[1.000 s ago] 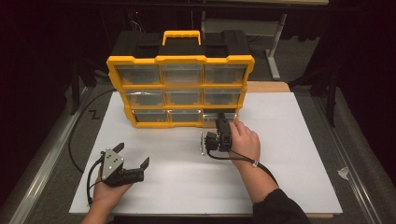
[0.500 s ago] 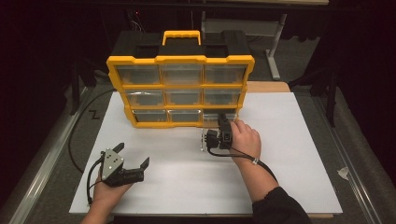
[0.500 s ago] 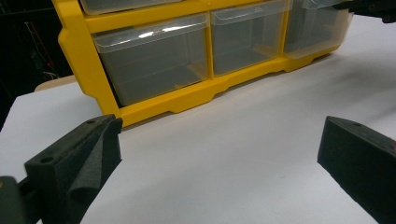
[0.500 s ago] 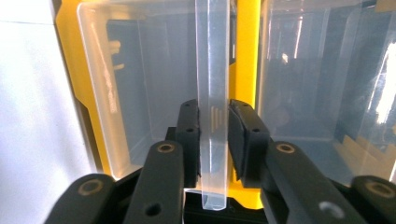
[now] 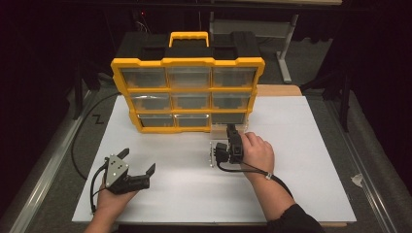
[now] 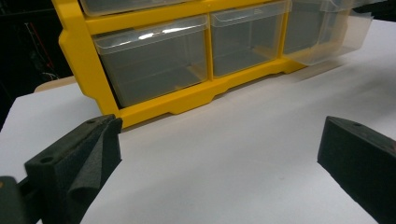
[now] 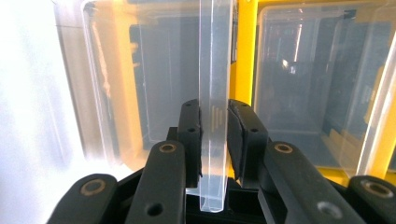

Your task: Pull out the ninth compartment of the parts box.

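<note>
We work at a yellow organizer [image 5: 188, 92] that stands upright at the back of the white surface [image 5: 301, 160], with its clear drawers facing us so that each one can be reached from the front. The thing in hand is the bottom right drawer [image 5: 228, 118], which sits in its slot at the lower right corner of the organizer and, in the left gripper view, stands out a little from the front [image 6: 327, 32]. Our right hand-held gripper [image 5: 232, 130] is turned on its side, because the front lip [image 7: 214, 107] of this drawer is a thin flange and the jaws must come on both faces of it. In the right gripper view the two black pads [image 7: 190, 140] have just closed and now press on this clear lip from both sides, so the grip is firm and nearly as narrow as it gets. We judge that this hold is made for pulling the drawer straight toward us. Our left hand-held gripper [image 5: 138, 170] rests low on the surface, well apart from the organizer, with its jaws wide apart and nothing between them. It waits there, we think, to be free for the drawer or to steady the organizer, which may slide when we pull.
</note>
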Action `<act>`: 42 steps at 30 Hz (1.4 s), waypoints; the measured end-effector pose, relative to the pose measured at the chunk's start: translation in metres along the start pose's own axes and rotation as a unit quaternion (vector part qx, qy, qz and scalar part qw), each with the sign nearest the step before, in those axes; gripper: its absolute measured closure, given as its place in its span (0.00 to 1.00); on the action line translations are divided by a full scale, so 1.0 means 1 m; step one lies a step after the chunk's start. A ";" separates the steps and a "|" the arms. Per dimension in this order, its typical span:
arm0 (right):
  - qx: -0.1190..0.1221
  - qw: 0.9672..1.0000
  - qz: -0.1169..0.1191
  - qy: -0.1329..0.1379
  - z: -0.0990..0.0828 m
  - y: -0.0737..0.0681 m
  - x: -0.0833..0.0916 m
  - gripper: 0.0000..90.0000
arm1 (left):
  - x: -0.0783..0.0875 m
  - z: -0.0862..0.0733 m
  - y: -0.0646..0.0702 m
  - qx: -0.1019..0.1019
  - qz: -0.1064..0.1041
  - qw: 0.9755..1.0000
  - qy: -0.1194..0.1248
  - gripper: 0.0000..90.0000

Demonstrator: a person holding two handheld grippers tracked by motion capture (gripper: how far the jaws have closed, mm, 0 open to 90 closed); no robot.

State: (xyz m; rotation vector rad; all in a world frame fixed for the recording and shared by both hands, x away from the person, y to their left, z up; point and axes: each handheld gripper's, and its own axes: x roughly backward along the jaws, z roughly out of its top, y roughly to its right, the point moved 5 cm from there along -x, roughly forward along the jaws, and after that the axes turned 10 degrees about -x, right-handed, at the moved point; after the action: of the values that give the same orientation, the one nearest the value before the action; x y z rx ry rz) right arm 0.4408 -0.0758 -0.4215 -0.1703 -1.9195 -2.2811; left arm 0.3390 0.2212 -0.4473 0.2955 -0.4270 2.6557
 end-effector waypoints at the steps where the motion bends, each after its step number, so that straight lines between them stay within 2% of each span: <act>1: 0.000 1.000 0.000 0.000 0.000 0.000 0.000 0.87 | 0.000 0.000 0.000 0.000 0.000 1.000 0.000 0.00; 7: -0.004 1.000 0.004 -0.001 -0.002 -0.004 0.012 0.87 | 0.000 0.000 0.000 -0.001 0.000 1.000 0.000 0.00; 8: 0.003 1.000 -0.001 0.005 -0.001 -0.003 0.013 0.87 | 0.000 0.000 0.000 -0.001 0.000 1.000 0.000 0.00; 20: 0.008 1.000 0.003 0.007 -0.002 -0.007 0.028 0.87 | 0.000 0.000 0.000 -0.002 -0.002 1.000 0.001 0.00; 33: 0.010 1.000 0.004 0.009 -0.003 -0.009 0.036 0.87 | 0.000 0.000 0.000 -0.003 -0.002 1.000 0.000 0.00; 42: 0.003 1.000 -0.004 0.013 -0.004 -0.013 0.037 0.86 | -0.001 0.000 0.001 -0.003 -0.003 1.000 0.000 0.00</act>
State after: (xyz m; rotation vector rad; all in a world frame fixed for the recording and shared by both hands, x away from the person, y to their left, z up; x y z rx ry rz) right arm 0.4017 -0.0788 -0.4282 -0.1323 -1.9183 -2.2704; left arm 0.3394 0.2205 -0.4476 0.2933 -0.4337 2.6486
